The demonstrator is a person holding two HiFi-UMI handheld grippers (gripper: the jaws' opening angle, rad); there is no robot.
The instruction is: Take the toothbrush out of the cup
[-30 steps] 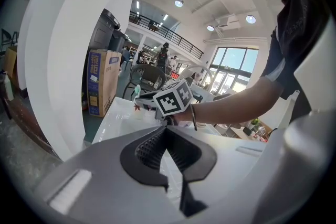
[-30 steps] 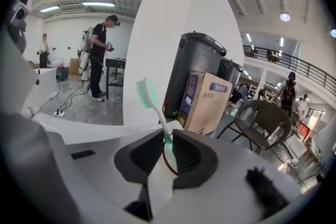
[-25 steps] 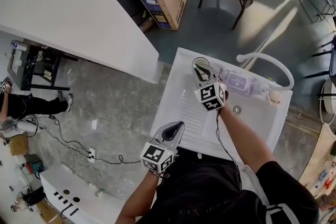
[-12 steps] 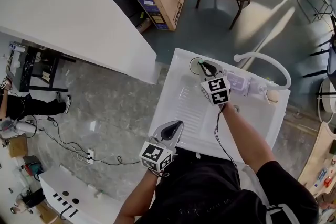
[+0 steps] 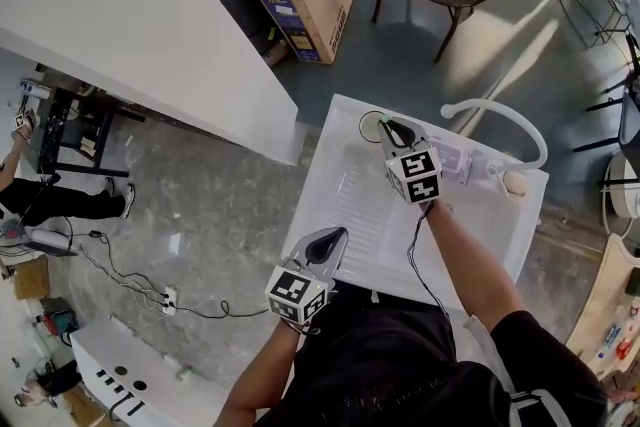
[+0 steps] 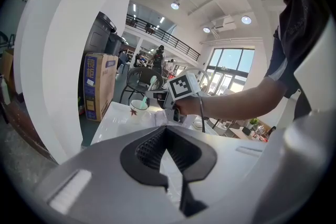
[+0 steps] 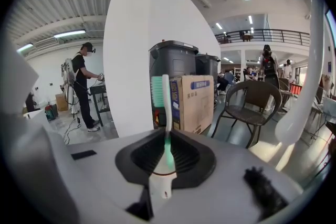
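Noted slight rightward shift of right gripper at cup, fingers clenched on toothbrush. Judged extraction underway; clearance from cup unconfirmed. Found left gripper closed, empty.

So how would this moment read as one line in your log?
right gripper: shut on toothbrush, upright | left gripper: shut, empty | cup: on sink far corner
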